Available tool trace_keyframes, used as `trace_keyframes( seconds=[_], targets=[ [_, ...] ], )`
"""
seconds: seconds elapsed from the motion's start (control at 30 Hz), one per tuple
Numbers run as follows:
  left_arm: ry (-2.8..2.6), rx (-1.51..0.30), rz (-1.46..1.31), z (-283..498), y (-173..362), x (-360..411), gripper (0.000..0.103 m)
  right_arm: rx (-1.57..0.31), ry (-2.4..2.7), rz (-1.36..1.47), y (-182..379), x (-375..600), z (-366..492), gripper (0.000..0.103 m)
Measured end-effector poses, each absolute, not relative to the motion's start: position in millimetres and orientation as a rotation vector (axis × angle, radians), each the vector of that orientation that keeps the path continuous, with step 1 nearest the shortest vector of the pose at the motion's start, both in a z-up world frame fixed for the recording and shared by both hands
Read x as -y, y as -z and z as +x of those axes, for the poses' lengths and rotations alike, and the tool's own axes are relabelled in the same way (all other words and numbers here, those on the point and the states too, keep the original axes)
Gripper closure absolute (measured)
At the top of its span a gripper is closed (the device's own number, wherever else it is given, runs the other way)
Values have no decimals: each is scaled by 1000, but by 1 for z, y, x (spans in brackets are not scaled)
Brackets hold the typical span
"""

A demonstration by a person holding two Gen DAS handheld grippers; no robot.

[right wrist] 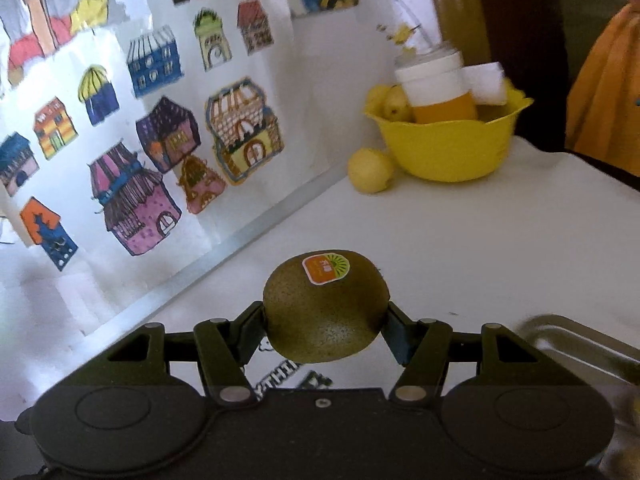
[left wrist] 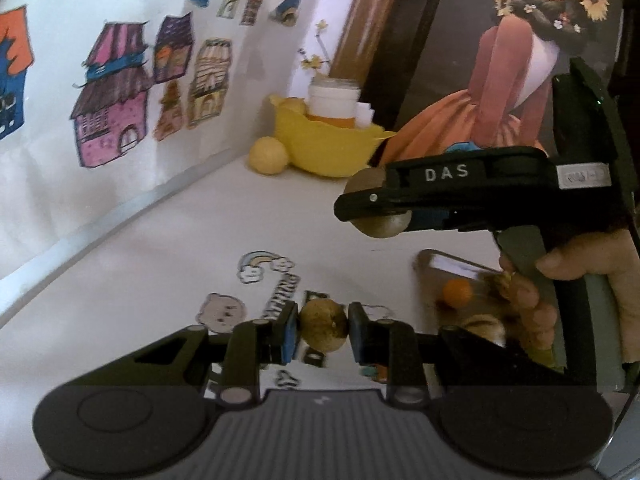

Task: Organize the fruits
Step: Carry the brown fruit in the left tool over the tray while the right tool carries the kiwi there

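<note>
My left gripper [left wrist: 323,330] is shut on a small brown fruit [left wrist: 323,327], held above the white table. My right gripper [right wrist: 326,320] is shut on a brown kiwi [right wrist: 326,306] with an orange sticker; it also shows from the side in the left wrist view [left wrist: 378,204], held above the table. A yellow bowl [left wrist: 328,144], also in the right wrist view [right wrist: 448,148], stands at the far corner with yellow fruit and an orange bottle in it. A yellow fruit [left wrist: 268,156] lies beside the bowl [right wrist: 370,170].
A metal tray [left wrist: 452,276] at the right holds a small orange [left wrist: 457,293] and other fruit; its rim shows in the right wrist view [right wrist: 580,340]. A wall with house drawings [right wrist: 132,128] runs along the left. Cartoon stickers [left wrist: 276,292] mark the table.
</note>
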State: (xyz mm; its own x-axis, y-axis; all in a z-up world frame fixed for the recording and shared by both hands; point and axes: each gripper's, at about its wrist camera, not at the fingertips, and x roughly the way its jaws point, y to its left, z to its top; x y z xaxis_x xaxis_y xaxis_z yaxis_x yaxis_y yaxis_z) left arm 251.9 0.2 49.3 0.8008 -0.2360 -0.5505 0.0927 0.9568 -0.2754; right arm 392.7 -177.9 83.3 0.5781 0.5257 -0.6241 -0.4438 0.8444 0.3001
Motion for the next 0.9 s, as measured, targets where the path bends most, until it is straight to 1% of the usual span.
trace_keyframes(
  seconds=[0.2,0.47,0.67,0.9],
  targets=[
    [223,-607,-224,242,-61,27,74,-738,-533,148,-94,222,369,39],
    [295,-612,-209,226,-63,63,74,-718,-459,162,-97,282,337,39],
    [376,-607,-175,212,-61,93,74,-724,-423,183,-88,316,320,39],
    [452,-609,-116,204,-57,126,74,-740,-409,179,-72,332,313,39]
  ],
)
